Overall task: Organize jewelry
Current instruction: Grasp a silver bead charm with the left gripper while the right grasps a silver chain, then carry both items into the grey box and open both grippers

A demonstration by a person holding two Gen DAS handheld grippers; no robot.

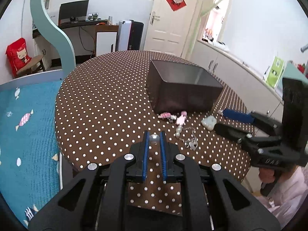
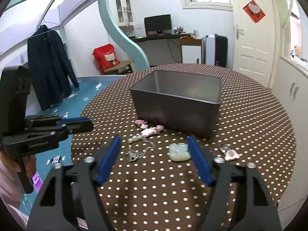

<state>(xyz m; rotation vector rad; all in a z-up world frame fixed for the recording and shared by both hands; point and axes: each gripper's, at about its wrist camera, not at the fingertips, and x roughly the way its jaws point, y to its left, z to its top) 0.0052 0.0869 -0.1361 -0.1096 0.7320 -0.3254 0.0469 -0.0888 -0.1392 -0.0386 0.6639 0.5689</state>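
Note:
My left gripper (image 1: pixel 154 134) is shut on a small clear round bead (image 1: pixel 154 139) just above the dotted tablecloth. To its right lie pink charms (image 1: pixel 181 119), a pearl string (image 1: pixel 178 131), a silver heart chain (image 1: pixel 193 143) and a pale green pendant (image 1: pixel 208 122). My right gripper (image 2: pixel 155 148) stands open over the cloth. The pale green pendant (image 2: pixel 179 152) lies between its pads, close to the right fingertip (image 2: pixel 193 144). No pad presses on it. The silver heart chain (image 2: pixel 133 156) and pearls (image 2: pixel 134 139) lie near the left pad. An open grey tin box (image 2: pixel 177 104) stands behind the jewelry.
The round table (image 2: pixel 250 127) wears a brown polka-dot cloth. Another pink piece with a chain (image 2: pixel 232 155) lies right of my right gripper. A bed with a blue cover (image 1: pixel 28 125) runs along the table's left edge. Cabinets line the right wall.

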